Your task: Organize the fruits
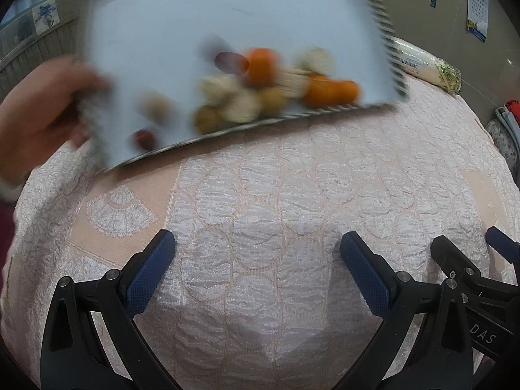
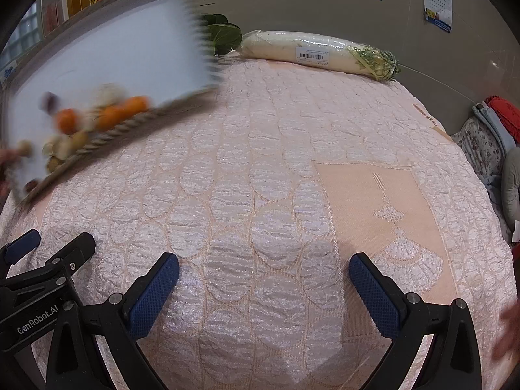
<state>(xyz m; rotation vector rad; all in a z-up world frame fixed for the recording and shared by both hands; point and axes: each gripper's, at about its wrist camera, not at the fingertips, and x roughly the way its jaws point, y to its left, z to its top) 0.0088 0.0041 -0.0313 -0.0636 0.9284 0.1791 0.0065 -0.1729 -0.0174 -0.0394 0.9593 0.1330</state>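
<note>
Both grippers share one build: black plastic frames with silver round screws at the joints and blue, grid-textured pads on the jaws. The left gripper [image 1: 256,243] carries white "GenRobot.AI" lettering on its side; the right gripper [image 2: 264,266] shows white letters "DAS"

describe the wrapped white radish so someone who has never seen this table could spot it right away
Start from the pink quilted tablecloth and look to its far edge by the wall. There the long white radish lies on its side in clear wrap, with a barcode label at its middle and trimmed greens at its right end. Unlike the small round fruits on the tilted tray, it is one long pale cylinder.
</note>
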